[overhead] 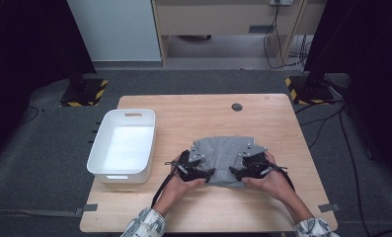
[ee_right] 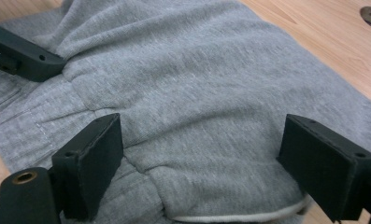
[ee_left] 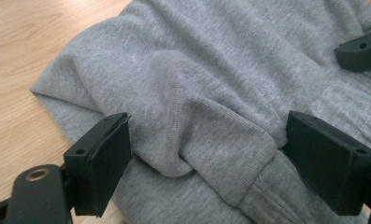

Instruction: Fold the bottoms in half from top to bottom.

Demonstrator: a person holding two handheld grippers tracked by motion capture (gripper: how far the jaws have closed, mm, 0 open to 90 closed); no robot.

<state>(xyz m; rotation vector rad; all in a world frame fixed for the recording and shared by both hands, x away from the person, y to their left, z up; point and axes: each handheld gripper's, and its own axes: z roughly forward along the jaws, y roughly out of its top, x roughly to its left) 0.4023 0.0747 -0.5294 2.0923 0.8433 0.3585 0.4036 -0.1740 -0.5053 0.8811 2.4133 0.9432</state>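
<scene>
The folded grey garment lies mid-desk, soft, light and floppy, best pinched at its thick near hem, where the left claw and right claw stand wide open, gripping nothing.

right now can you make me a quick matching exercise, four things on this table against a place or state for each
Things:
1. grey garment
2. white bin
3. left gripper
4. round dark cap

Places or states:
a. empty, at the table's left edge
b. set in the tabletop near the far edge
c. folded, mid-table
d. jaws wide, cloth bunched between them

Pairs: 1-c, 2-a, 3-d, 4-b
</scene>
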